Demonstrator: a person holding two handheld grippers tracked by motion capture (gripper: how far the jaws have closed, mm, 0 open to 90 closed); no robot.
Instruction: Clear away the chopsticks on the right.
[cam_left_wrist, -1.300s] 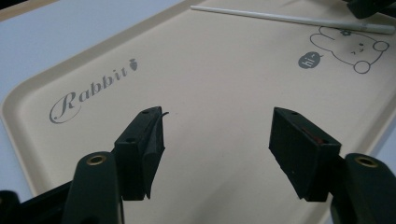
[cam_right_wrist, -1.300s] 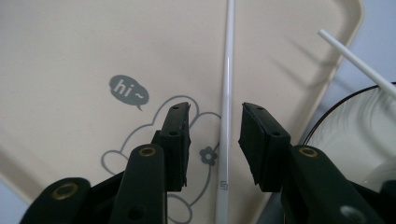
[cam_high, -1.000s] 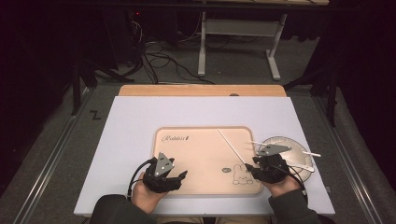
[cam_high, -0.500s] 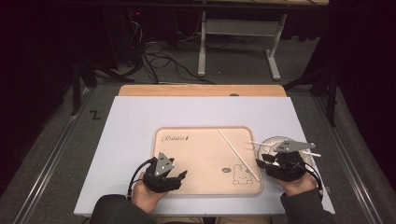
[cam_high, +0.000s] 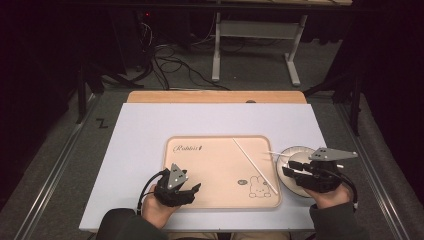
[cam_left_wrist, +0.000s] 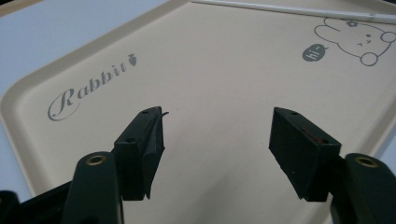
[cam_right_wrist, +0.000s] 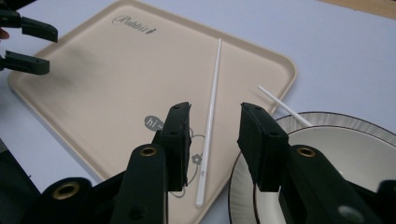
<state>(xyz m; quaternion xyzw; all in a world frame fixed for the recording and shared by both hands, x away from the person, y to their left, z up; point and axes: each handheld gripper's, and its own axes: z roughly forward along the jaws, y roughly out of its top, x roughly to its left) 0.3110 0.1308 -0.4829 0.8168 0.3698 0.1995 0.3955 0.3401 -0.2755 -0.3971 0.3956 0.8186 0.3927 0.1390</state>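
A white sheet covers the wooden table (cam_high: 150, 130), and at its middle lies a beige rectangular plastic tray (cam_high: 210, 170) printed with the word "Rabbit" and a small cartoon bunny. Just off the tray's right edge sits a round white ceramic plate with a dark striped rim (cam_right_wrist: 327, 140).

The left gripper (cam_high: 187, 189) hovers over the tray's near left part, its jaws spread wide with nothing between them. The right gripper (cam_high: 295, 170) hangs over the plate's near side; its jaws stand half open and have just been opening a little, and nothing is between them.

One long white chopstick (cam_right_wrist: 211, 109) lies slantwise on the tray's right part, its near tip beside the bunny print. A second white chopstick (cam_right_wrist: 284, 106) rests with one end over the plate's rim and the other pointing toward the tray's corner.

The work in hand appears to be moving chopsticks from plate to tray, one already placed. The next move likely calls for the right gripper to swing onto the second stick, square its jaws across the thin shaft, and close firmly enough that the stick does not roll away.
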